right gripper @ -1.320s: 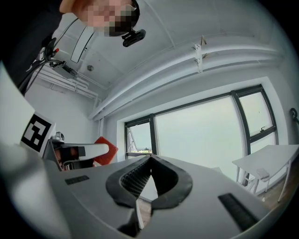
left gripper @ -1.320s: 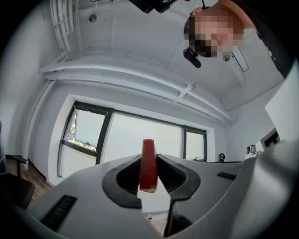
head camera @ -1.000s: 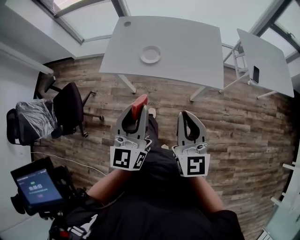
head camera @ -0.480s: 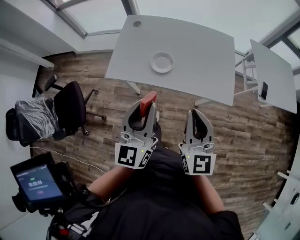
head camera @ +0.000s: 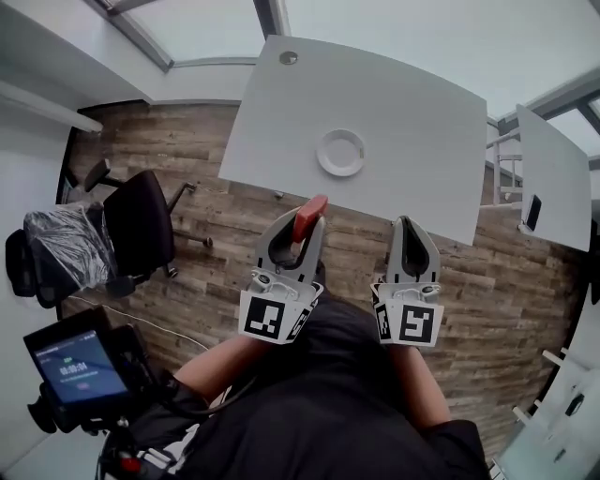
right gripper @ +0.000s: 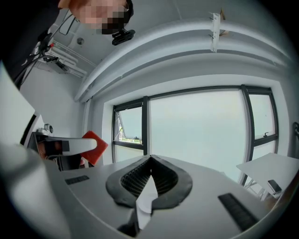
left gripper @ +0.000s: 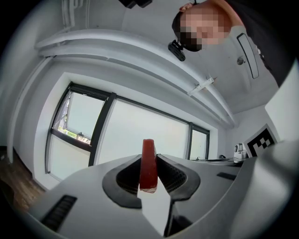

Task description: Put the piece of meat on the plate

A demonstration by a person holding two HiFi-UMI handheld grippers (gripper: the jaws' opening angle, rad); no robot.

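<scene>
Meat [left gripper: 148, 161] sits pinched in the left tongs [head camera: 306, 223], half hidden between them (right tongs [head camera: 410, 223] closed, empty).

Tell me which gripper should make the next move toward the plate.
Left. The left gripper clamps the flat red piece of meat, and the round white plate on the grey table lies ahead of it. The right gripper is shut and empty.

Bright office with a wood-plank floor [head camera: 192, 150].
White table [head camera: 394, 103]: black chair [head camera: 136, 223] to its left, second table [head camera: 553, 178] right, windows [head camera: 197, 28] beyond.
</scene>
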